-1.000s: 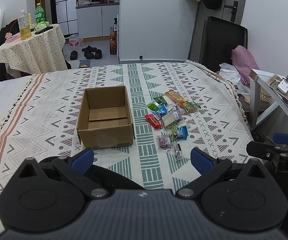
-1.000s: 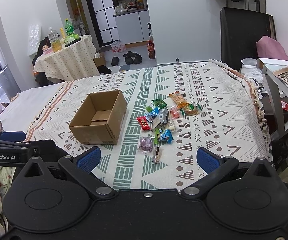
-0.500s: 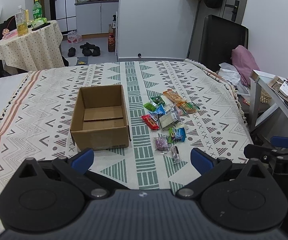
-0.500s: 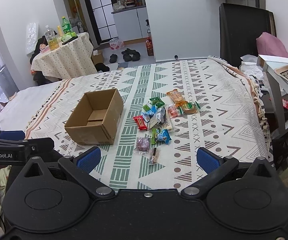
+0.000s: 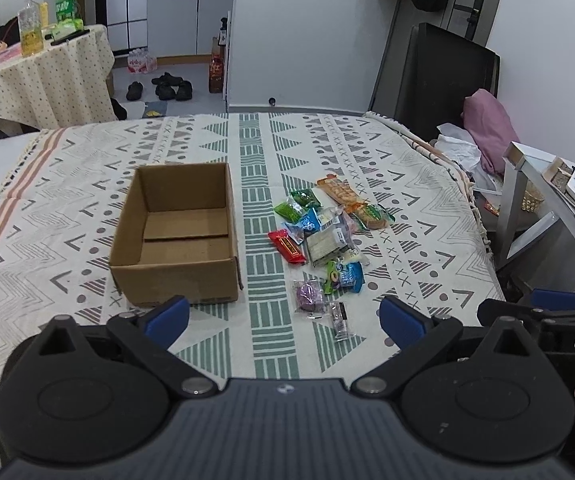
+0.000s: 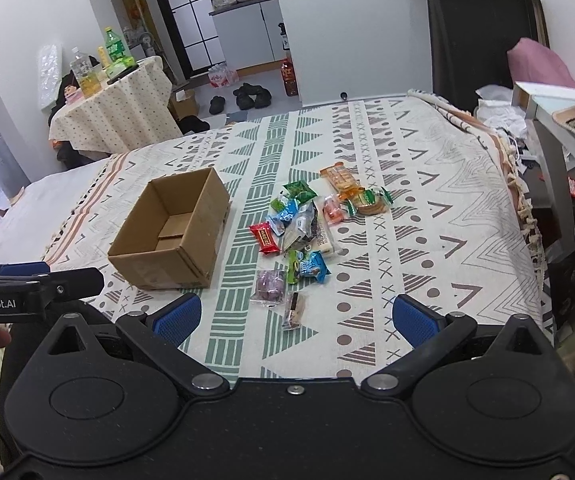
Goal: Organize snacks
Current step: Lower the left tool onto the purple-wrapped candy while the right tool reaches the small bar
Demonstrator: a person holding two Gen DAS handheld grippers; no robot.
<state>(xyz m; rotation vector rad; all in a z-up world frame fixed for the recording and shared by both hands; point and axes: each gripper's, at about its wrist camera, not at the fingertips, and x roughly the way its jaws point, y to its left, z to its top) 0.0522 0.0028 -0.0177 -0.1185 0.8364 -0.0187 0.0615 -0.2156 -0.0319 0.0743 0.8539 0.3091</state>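
I hold my left claw (image 5: pixel 283 316) and right claw (image 6: pixel 295 316) low in each frame, both spread wide with nothing between the blue pads. At centre left of both views, an open cardboard box (image 5: pixel 175 236) sits on a patterned cloth (image 5: pixel 407 184). Just right of it, near centre, lies a loose pile of snack packets (image 5: pixel 323 232), apart from the box.

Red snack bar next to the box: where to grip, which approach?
Probably pinch the red snack bar across its narrow width at mid-length, coming straight down. It lies flat on the blanket, its long edges mostly clear. Right gripper is open, empty and nearer the snack pile than the cardboard box.
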